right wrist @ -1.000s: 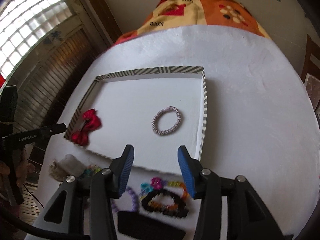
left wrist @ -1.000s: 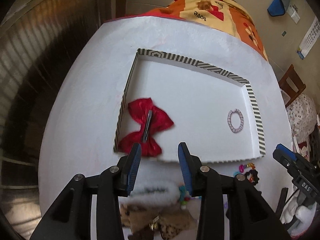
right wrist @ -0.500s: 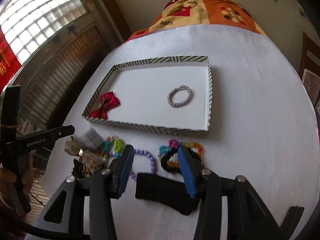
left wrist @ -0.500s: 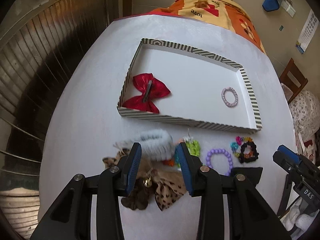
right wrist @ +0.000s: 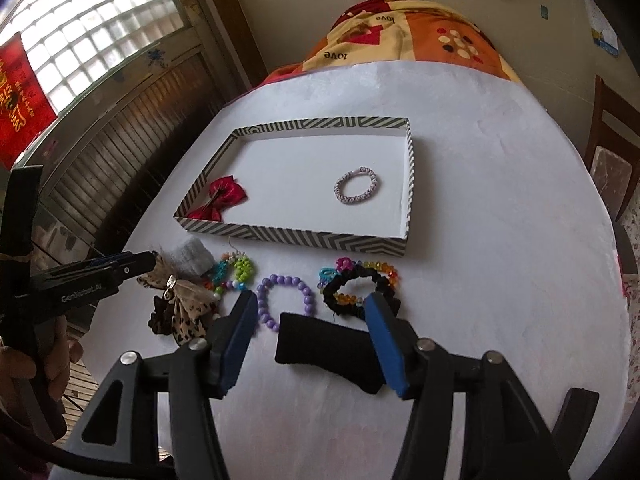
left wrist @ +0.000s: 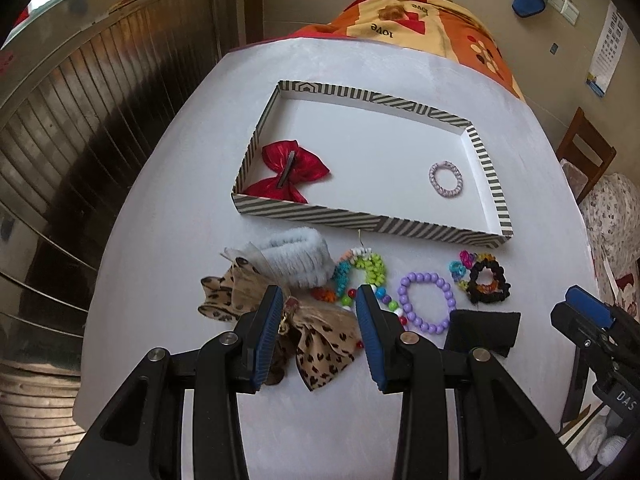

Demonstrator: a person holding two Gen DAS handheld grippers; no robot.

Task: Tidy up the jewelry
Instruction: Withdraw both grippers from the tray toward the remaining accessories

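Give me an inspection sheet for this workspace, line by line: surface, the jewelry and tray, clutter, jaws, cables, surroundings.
Surface: white table, bare at right.
Job's things: striped tray holds red bow and pale braided bracelet, well apart. Still on the table in front of the tray: leopard bow, grey fuzzy band, mixed bead strands, purple bead bracelet, black scrunchie, black cloth piece.
Clutter: nothing seen.
Grippers: left gripper jaws open above the leopard bow, gripping nothing; right gripper jaws opening above the black cloth piece, no grip.
Cables: nothing seen.
Surroundings: orange patterned cloth, glass-block window, wooden chair.
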